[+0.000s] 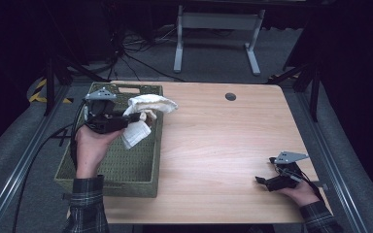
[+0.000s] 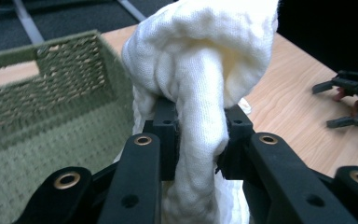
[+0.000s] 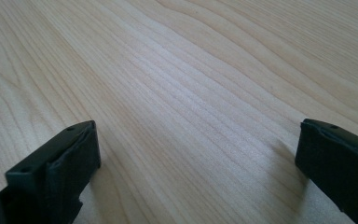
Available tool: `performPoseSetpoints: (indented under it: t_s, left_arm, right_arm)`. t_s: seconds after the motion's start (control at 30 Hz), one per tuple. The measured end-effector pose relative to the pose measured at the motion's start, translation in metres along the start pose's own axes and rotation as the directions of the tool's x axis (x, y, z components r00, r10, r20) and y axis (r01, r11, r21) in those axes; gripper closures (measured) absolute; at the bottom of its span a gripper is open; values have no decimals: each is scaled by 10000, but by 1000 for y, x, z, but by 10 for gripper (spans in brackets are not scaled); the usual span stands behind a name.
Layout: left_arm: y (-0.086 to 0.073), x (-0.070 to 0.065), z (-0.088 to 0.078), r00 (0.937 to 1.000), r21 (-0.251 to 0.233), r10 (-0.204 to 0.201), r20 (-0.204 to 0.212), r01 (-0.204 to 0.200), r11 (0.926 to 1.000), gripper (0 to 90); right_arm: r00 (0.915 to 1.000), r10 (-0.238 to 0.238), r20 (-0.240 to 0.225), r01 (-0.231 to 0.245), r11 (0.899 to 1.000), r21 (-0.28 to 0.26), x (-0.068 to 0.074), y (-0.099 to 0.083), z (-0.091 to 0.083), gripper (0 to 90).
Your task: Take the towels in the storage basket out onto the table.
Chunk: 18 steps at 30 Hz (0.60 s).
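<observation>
Wooden table (image 1: 213, 141) is carrying a green woven basket (image 1: 126, 165); above its right rim, the left gripper (image 1: 143, 116) is pinching a crumpled, puffy white cloth (image 1: 150, 104), while the right gripper (image 1: 262, 182) is resting wide apart.

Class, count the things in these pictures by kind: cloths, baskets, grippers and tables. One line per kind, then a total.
White cloth: 1
Green woven basket: 1
Grippers: 2, the left gripper and the right gripper
Wooden table: 1
Total: 5
</observation>
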<state>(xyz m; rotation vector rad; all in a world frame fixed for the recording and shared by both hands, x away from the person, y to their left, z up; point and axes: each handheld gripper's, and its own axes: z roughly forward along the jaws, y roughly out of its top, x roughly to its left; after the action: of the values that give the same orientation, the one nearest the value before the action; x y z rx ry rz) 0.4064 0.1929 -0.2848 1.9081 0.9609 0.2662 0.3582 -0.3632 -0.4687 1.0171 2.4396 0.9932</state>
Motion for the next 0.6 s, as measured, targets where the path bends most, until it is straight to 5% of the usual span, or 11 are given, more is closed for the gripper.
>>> performPoseSetpoints:
  t_s: [0.6]
  left_arm:
    - [36, -36, 14, 9917, -484, 770, 1034, -723, 9962, 741]
  right_arm:
    - [10000, 4, -1, -4, 10000, 2, 0, 0, 0, 1]
